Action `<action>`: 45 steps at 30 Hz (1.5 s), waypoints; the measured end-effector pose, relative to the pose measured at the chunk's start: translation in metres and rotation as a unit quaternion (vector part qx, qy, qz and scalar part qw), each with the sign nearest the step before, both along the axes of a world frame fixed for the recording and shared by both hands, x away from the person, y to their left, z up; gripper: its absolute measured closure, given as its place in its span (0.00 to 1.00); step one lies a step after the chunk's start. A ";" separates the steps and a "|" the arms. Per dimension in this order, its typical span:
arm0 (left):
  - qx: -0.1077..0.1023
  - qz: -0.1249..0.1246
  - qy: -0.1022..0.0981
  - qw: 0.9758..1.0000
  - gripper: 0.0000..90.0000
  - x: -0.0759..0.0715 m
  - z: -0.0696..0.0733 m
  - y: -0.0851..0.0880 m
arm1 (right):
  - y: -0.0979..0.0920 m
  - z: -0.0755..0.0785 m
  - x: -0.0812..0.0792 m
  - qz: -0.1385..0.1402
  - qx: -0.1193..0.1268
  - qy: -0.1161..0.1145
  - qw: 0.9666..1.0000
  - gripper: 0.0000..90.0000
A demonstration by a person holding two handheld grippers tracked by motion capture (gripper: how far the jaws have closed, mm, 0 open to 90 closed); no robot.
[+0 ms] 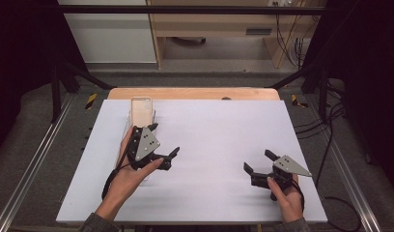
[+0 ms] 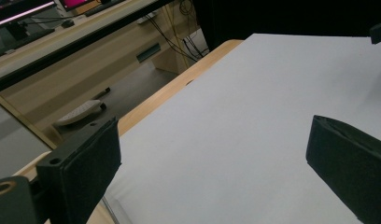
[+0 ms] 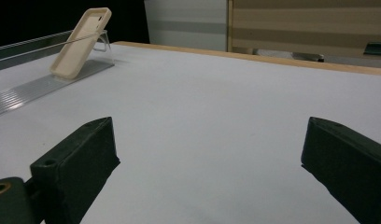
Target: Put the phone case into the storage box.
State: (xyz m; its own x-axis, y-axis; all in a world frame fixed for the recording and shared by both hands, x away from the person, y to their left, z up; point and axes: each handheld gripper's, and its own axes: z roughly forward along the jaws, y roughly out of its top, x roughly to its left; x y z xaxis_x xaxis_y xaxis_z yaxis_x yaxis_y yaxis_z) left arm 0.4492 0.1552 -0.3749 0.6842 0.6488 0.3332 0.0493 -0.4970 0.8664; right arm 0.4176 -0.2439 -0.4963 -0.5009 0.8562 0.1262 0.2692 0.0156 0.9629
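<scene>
High view shows me, nearest the bottom edge, my right gripper [image 1: 255, 162] low over the pale grey table sheet [image 1: 209, 145], jaws spread wide and holding nothing. My left gripper [image 1: 162, 140] sits a little farther up the sheet on the left, jaws also wide apart and empty, pointing out across bare surface. Just beyond it, near the far left corner, the cream-coloured rectangular phone case [image 1: 140, 110] leans tilted on the clear ribbed plastic stand [image 1: 129, 126], which runs along the sheet's left side under my left hand.

From the right gripper view, the phone case [image 3: 80, 42] stands well apart from the jaws, its back toward me, resting on the stand [image 3: 44, 86] with its lower edge on the ribbed base. Past it the light wooden table edge [image 3: 272, 59] runs across.

I judge this to be the approach step, before any grasp: nothing is touched yet. The next move calls for swinging the left gripper round toward the case, lining the jaws across its narrow sides, and closing gently so it does not slide off its support.
</scene>
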 end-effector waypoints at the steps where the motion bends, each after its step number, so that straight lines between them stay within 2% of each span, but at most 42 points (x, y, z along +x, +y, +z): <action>1: -0.008 -0.001 0.003 1.000 0.03 -0.002 0.000 0.002 | 0.000 0.000 0.000 0.000 0.000 0.000 1.000 0.04; 11: -0.024 -0.009 0.011 1.000 0.03 -0.012 -0.002 0.011 | -0.002 0.000 0.000 -0.002 0.001 0.000 1.000 0.04; 13: -0.044 -0.006 0.016 0.999 0.03 -0.014 -0.002 0.017 | -0.001 0.000 0.000 -0.001 0.001 -0.001 1.000 0.04; 15: -0.049 0.000 0.015 0.999 0.03 -0.015 -0.002 0.021 | -0.002 0.001 0.000 -0.001 0.001 -0.001 1.000 0.04; 16: -0.058 0.004 0.016 0.998 0.03 -0.016 -0.001 0.026 | -0.002 0.000 0.000 -0.002 0.002 -0.002 1.000 0.04; 37: -0.077 0.044 0.007 0.996 0.03 -0.028 0.000 0.077 | -0.001 0.000 -0.001 -0.002 -0.001 0.000 1.000 0.04; 43: -0.094 0.063 0.004 0.994 0.03 -0.029 -0.002 0.094 | -0.001 0.000 -0.001 -0.002 -0.003 -0.001 1.000 0.04; 45: -0.096 0.064 -0.003 0.993 0.03 -0.029 -0.002 0.096 | -0.001 0.000 -0.001 -0.002 -0.003 -0.001 1.000 0.04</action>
State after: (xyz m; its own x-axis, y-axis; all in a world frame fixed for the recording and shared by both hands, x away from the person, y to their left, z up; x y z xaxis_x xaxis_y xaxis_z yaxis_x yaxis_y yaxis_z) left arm 0.4201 0.2511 -0.3769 0.5907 0.7820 0.1988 0.0967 -0.3133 0.9447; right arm 0.4170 -0.2452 -0.4962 -0.4976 0.8591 0.1194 0.2678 0.0212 0.9632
